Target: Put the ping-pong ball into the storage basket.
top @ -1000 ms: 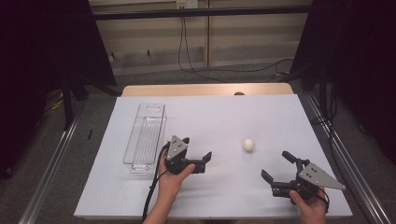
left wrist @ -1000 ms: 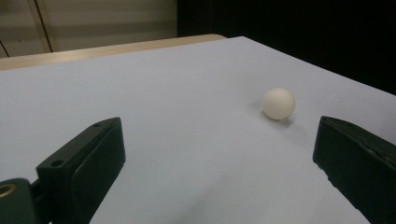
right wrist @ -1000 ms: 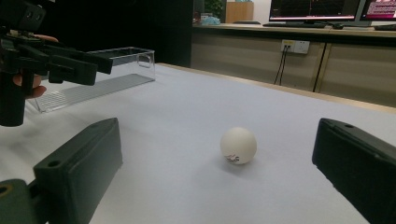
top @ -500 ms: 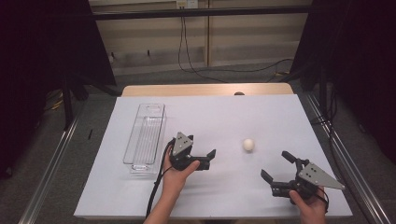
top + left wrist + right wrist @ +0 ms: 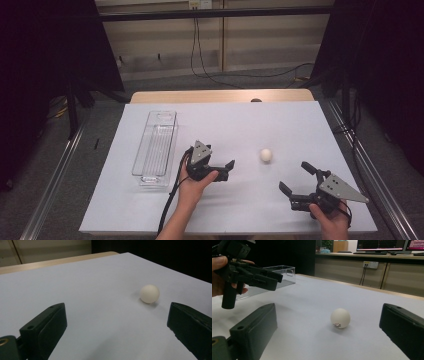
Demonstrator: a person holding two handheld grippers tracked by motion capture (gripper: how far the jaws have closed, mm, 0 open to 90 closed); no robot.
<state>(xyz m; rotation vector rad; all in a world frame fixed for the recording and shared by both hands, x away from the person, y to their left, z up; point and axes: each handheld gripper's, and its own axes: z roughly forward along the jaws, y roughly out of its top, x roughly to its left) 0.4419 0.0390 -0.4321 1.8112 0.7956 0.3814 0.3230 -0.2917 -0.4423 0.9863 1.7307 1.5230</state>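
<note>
A small white ball (image 5: 266, 155) lies on the white table sheet (image 5: 235, 122), right of centre. My left gripper (image 5: 226, 171) is held just left of the ball, open and empty, jaws pointing towards it. In the left gripper view the ball (image 5: 149, 293) lies ahead, nearer the right jaw of the open gripper (image 5: 116, 315). My right gripper (image 5: 295, 176) stands open near the front right, below the ball. In the right gripper view the ball (image 5: 340, 318) rests beyond and between the wide-apart jaws of that gripper (image 5: 328, 315), with the left gripper (image 5: 252, 275) at the upper left.
A long clear plastic container (image 5: 155, 148) stands on the left part of the sheet, empty; it also shows behind the left gripper as the container (image 5: 279, 272). A wooden table edge (image 5: 220, 95) runs along the back. Metal rails flank the table.
My left gripper has shifted a little to the right, closer to the ball. The right gripper and the ball have stayed put.
</note>
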